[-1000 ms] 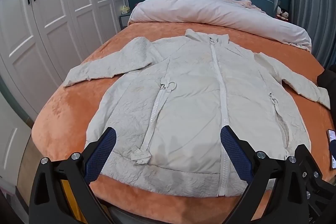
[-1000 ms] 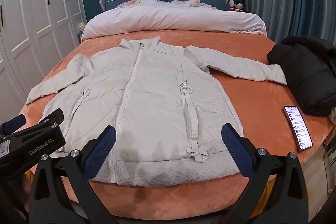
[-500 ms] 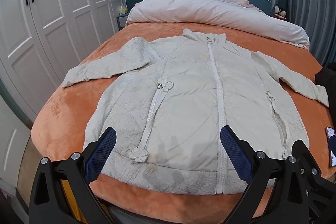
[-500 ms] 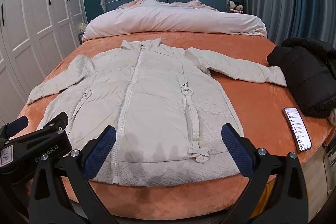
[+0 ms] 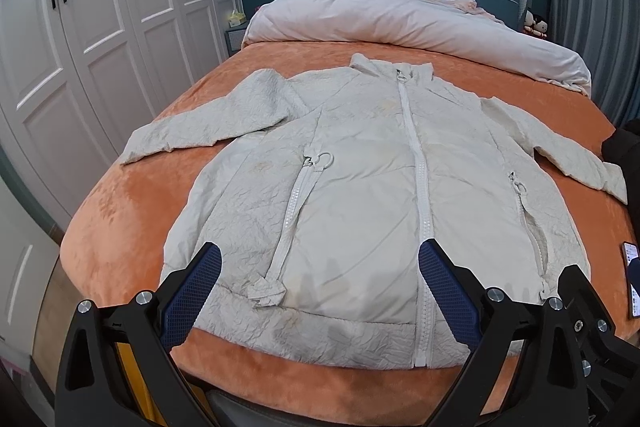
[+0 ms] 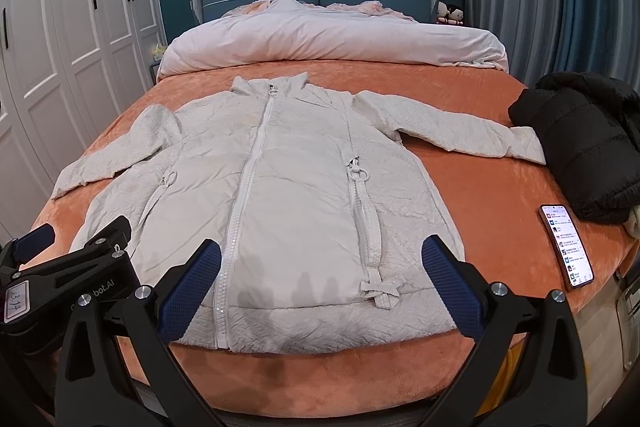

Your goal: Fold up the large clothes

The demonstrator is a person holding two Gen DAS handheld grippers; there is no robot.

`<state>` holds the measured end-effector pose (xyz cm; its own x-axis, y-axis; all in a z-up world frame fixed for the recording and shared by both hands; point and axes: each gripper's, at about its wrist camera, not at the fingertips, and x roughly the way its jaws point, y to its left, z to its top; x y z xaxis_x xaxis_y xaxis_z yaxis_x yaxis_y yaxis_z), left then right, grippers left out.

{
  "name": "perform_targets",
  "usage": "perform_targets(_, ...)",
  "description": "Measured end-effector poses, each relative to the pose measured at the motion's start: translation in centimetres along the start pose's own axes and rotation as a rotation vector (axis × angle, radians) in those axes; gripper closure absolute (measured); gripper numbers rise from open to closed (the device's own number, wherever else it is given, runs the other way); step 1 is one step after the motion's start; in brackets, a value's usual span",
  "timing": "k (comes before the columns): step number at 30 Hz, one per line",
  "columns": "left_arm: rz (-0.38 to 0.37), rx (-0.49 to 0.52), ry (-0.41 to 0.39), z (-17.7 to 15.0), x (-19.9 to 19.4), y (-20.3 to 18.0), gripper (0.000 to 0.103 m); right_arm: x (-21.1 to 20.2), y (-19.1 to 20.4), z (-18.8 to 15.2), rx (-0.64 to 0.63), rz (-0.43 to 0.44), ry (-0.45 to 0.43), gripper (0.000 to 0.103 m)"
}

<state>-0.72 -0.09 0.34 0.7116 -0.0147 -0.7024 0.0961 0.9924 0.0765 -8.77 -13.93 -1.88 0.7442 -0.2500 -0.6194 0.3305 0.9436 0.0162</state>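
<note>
Left wrist view is showing a cream jacket (image 5: 360, 211) lying flat, front up, on the orange bed (image 5: 120, 227), its long axis running from the hem at the bed's foot edge to the collar pointing toward the rolled pink duvet (image 5: 400, 23) at the head end. Both sleeves are spreading outward and slightly down toward the foot. The fabric is looking crinkled, the white center zipper is running closed up to the collar, and two ring-pull pocket zippers are sitting either side of it. The left gripper (image 5: 320, 291) is hovering above the hem, jaws spread wide, gripping nothing. The right gripper (image 6: 320, 291) is likewise gaping wide and empty above the hem. A black coat (image 6: 580, 143) and a phone (image 6: 566, 247) are lying by the bed's right edge.
</note>
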Motion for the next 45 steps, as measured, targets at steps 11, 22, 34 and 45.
perform_targets(11, 0.001, -0.001, 0.001, -0.17, 0.01, 0.15, 0.007, -0.01, 0.06, 0.02, 0.001, -0.001, 0.001, 0.005)
perform_targets(22, 0.001, -0.003, 0.002, -0.28, 0.03, 0.22, 0.007, -0.01, 0.07, -0.01, 0.002, 0.0, 0.002, 0.005)
perform_targets(34, 0.0, -0.003, 0.003, -0.32, 0.02, 0.26, 0.007, 0.06, 0.05, -0.01, 0.001, 0.0, 0.003, 0.005)
perform_targets(45, 0.0, -0.003, 0.003, -0.37, 0.04, 0.3, 0.007, 0.1, 0.06, -0.01, 0.001, -0.001, 0.004, 0.005)
